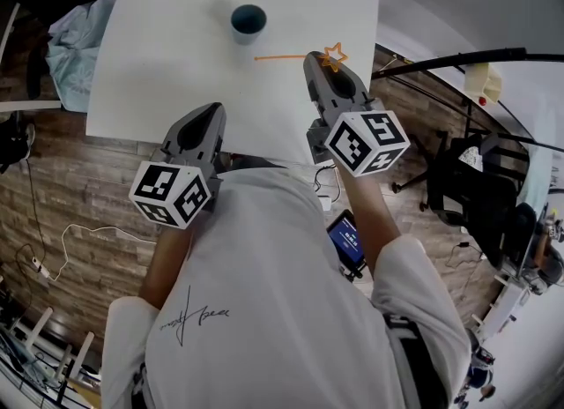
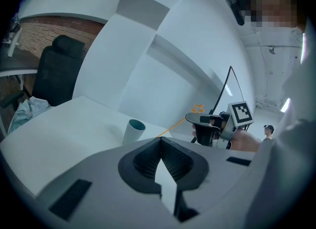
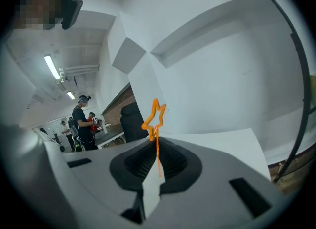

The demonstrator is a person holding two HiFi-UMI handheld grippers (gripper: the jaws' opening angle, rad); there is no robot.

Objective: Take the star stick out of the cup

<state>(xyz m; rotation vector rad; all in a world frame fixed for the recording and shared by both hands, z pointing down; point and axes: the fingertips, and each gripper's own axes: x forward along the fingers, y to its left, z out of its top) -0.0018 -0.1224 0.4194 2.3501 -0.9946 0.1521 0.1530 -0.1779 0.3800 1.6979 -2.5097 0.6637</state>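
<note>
Bright, even indoor light; ceiling tubes (image 3: 51,66) glow; fisheye bending, dark corners in gripper views.

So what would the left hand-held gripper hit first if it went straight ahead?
Probably the cup on the table. The free end of the stick hangs near that line too, but depth is unclear.

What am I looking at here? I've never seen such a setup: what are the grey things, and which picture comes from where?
No robot here: a person holds a grey two-jaw tool in each hand. One picture looks down from a camera on the person's head; the other two come from cameras riding on the tools. A cup stands on the white table. The right tool is shut on an orange star stick just below its star; the stick is outside the cup. The left tool is shut and empty.
</note>
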